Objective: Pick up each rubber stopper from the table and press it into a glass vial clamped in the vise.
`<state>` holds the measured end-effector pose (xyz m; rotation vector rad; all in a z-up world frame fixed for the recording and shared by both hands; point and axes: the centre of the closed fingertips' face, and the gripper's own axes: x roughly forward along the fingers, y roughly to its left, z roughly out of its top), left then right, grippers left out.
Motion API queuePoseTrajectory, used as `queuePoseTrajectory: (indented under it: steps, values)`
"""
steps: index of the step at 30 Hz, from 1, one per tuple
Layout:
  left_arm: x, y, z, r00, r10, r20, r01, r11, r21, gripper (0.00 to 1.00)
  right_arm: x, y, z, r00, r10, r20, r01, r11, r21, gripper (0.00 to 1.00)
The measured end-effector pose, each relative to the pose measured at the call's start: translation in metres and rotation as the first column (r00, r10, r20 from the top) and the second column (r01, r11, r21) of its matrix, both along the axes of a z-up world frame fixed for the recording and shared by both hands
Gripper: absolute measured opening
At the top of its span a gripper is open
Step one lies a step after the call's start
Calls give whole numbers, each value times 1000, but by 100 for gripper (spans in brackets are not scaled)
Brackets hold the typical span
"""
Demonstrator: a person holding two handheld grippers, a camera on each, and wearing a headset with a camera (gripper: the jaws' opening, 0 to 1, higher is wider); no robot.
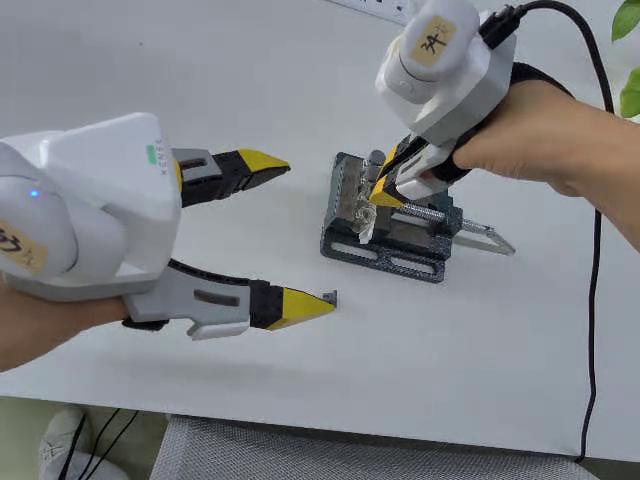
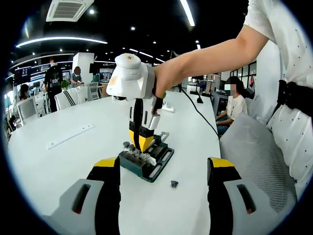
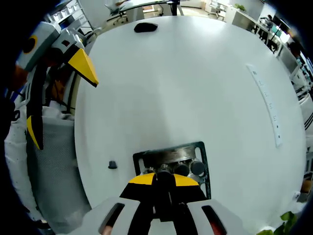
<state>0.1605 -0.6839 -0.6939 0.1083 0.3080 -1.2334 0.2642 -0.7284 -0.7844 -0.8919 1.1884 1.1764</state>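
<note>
I'm pressing down on the vials (image 3: pixel 181 169) in the vise (image 1: pixel 385 255) with my right claw (image 1: pixel 385 192). Its jaws are pinched together, though I can't tell if a stopper's between them, so I'm trying to push straight down and slowly, not sideways against the glass. My left claw (image 1: pixel 310 232) is hanging wide open, with the loose stopper (image 1: pixel 331 297) sitting on the table (image 1: pixel 250 80) right by its lower tip.

the vise (image 1: pixel 385 245) stands on the table (image 1: pixel 200 80); a loose stopper (image 2: pixel 174 184) lies near it, toward the person.
</note>
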Motion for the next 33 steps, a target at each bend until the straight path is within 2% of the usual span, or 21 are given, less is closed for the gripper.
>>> queuePoseTrajectory:
  steps: [18,25,30,33]
  values:
    - [-1,-1,-1,1000,-5,-5,5,1000,-5,71,1,-1,7,1000,-12,19,12,1000,18,8]
    - [-1,-1,-1,1000,-5,-4,5,1000,-3,70,0,-3,7,999,-36,14,35,998,42,8]
    - [-1,-2,-1,1000,-7,-4,7,1000,0,70,3,-7,9,999,-42,32,40,998,56,4]
    - [-1,-3,0,1000,-8,-5,8,1000,-4,70,4,-9,9,999,-49,23,47,996,69,0]
